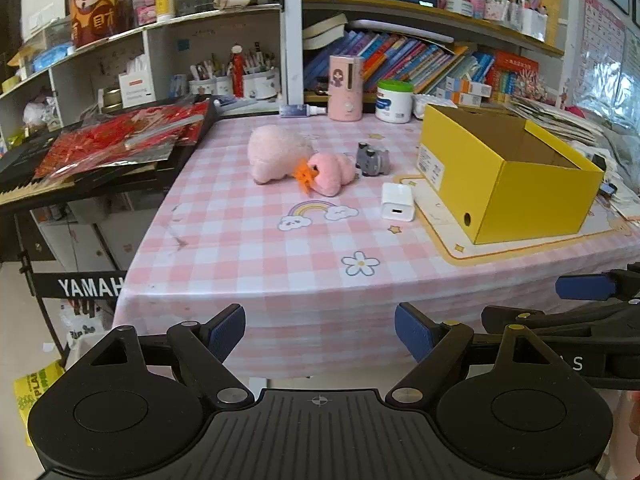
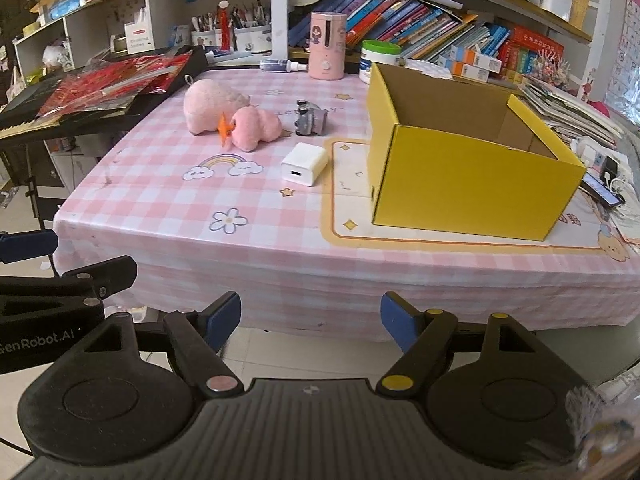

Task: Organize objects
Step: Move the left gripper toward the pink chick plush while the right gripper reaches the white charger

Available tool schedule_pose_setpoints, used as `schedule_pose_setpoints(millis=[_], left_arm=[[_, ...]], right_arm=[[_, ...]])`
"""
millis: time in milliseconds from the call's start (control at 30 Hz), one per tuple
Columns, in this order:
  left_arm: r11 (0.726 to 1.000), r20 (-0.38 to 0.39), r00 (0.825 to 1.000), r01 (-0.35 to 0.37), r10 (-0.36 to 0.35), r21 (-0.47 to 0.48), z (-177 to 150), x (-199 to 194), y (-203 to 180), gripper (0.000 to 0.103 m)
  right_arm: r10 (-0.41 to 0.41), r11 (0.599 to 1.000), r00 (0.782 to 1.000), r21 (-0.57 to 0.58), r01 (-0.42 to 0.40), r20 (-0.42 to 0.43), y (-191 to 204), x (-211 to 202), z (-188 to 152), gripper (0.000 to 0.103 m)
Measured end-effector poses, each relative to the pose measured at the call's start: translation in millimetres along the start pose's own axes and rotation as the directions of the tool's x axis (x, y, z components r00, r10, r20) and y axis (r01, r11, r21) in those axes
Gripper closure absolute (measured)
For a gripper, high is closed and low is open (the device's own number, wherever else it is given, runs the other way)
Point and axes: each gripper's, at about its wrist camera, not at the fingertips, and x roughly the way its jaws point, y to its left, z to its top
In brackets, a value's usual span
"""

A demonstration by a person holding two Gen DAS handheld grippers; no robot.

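A table (image 1: 248,240) under a pink-and-white checked cloth carries a fluffy pink plush toy with an orange star-shaped bit (image 1: 296,162), a small grey toy car (image 1: 373,159) just to its right, and a white cube-shaped charger plug (image 1: 397,202) nearer the front edge. An open yellow cardboard box (image 1: 504,184) stands on a cream mat at the right, with the plug just beside its left wall.

The left tongs (image 1: 320,330) hang off the near edge of the table, blue pads spread wide with nothing between them. The right tongs (image 2: 311,320) hover likewise before the table edge, released and empty, well apart from every object.

The left wrist view shows a black keyboard stand marked YAMAHA (image 1: 90,286) at lower left and the inside of the box only shallowly. The right wrist view looks deeper into the box, showing its brown inner walls, and catches a phone with cables (image 2: 604,190) behind the box on the right.
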Motion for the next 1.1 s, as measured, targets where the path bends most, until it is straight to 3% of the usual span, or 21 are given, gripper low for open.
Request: schedule_pose_setpoints(millis=[533,1100], left_arm=[[0.997,-0.017,0.999,-0.042,0.041,-0.059,12,21,19,0.019],[0.989,-0.050,0.995,-0.087,0.081,-0.118,58,83,31,0.019]], right_arm=[[0.014,0.997,1.000,-0.071,-0.015,-0.012,17,24,18,0.027],[0.031,0.991,0.999,-0.126,-0.035,-0.028,13,94,79,0.028]])
